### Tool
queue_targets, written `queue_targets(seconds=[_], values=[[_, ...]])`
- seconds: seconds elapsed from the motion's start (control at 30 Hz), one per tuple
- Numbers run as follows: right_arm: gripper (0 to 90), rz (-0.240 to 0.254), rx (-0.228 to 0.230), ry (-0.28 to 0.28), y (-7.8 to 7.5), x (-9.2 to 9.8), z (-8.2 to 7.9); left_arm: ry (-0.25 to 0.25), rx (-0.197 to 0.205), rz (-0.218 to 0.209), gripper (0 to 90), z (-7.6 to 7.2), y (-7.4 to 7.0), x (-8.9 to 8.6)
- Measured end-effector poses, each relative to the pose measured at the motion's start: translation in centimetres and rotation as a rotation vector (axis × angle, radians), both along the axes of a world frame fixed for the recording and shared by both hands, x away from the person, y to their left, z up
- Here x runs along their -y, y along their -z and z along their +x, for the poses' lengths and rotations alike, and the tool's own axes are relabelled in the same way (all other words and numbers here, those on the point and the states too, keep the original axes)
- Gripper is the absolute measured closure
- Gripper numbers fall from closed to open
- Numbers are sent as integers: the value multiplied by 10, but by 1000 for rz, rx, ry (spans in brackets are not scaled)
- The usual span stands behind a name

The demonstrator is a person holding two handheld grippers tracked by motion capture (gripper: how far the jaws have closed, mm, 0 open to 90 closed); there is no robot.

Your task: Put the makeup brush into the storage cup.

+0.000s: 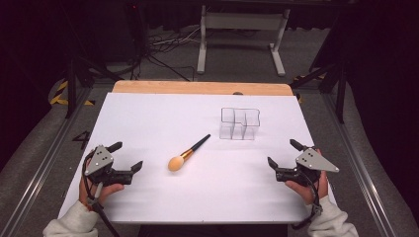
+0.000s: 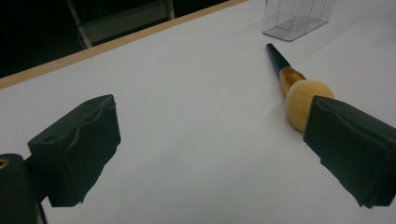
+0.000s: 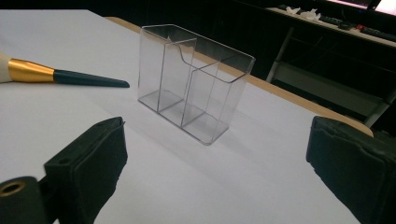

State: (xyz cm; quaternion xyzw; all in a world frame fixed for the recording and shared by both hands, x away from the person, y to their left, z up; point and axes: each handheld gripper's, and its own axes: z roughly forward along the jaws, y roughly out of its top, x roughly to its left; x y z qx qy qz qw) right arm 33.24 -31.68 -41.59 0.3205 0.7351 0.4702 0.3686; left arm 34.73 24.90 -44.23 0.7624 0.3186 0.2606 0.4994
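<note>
A makeup brush (image 1: 188,152) with a dark handle, gold ferrule and tan head lies flat in the middle of the white table; its head (image 2: 306,101) shows close to one jaw in the left gripper view, its handle (image 3: 70,77) at the left in the right gripper view. A clear plastic organizer (image 1: 239,123) with compartments stands upright behind it, nearer the right (image 3: 194,81). My left gripper (image 1: 127,156) rests open at the table's left, nothing between its jaws. At the right my right gripper (image 1: 282,153) is open too, facing the organizer.
The white tabletop (image 1: 163,113) has a wooden strip (image 1: 197,88) along its far edge. Beyond it stand a white frame (image 1: 242,29) and cables on the floor. Metal rails run along both sides.
</note>
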Motion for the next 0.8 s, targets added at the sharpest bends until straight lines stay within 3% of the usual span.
queue_targets(seconds=[0.5, 0.53, 0.67, 0.8], values=[[68, -34, -13, -17, -1, -4, 2, -3, -45, 10, 52, 3, 3, -3], [106, -42, -9, -23, -2, -5, 2, -2, -45, 13, 52, 3, 4, -2], [111, -69, 2, -57, -7, -6, 2, -11, -41, 26, 52, -3, 3, -3], [106, -65, 10, -81, -13, -10, 3, -17, -38, 25, 52, -7, 3, -6]])
